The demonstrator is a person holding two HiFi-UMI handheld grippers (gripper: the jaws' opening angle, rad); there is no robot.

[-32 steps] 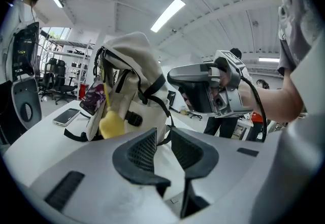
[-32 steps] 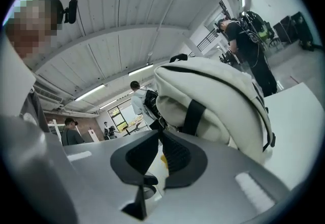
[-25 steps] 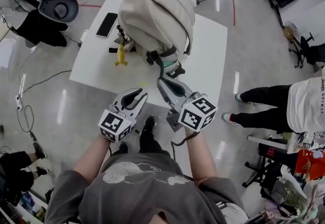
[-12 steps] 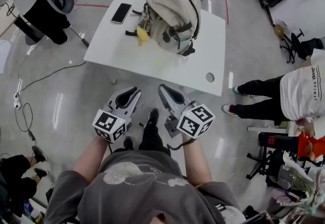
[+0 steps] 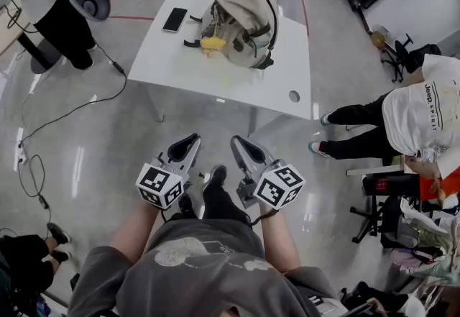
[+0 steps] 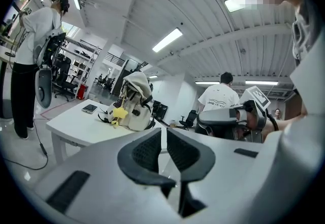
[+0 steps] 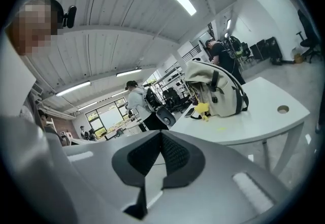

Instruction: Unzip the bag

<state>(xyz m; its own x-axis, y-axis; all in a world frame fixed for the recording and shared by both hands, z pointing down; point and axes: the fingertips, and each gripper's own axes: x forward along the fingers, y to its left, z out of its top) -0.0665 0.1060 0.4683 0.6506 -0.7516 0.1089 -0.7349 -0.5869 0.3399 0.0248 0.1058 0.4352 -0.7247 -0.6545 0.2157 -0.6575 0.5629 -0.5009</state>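
A cream backpack [image 5: 244, 10] with dark straps and a yellow charm [image 5: 213, 43] stands on the white table [image 5: 215, 78], far ahead of me. Both grippers hang over the floor, well short of the table's near edge and apart from the bag. My left gripper [image 5: 188, 140] is closing, with a narrow gap left between its pads and nothing in it. In the left gripper view the backpack [image 6: 134, 103] shows small beyond the left gripper [image 6: 163, 131]. My right gripper [image 5: 237, 141] is shut and empty. The right gripper view shows the backpack [image 7: 216, 91] past the right gripper [image 7: 161, 134].
A black phone [image 5: 175, 19] lies at the table's far left corner. A cable hole [image 5: 294, 95] sits near its front right corner. A person in a white shirt [image 5: 420, 118] is at the right, and another person [image 5: 61, 10] stands at the far left. Cables [image 5: 43, 129] trail on the floor.
I have backed away from the table, so the bag is now farther off and smaller. Both grippers came back from the bag to over the floor. The left jaws have narrowed.
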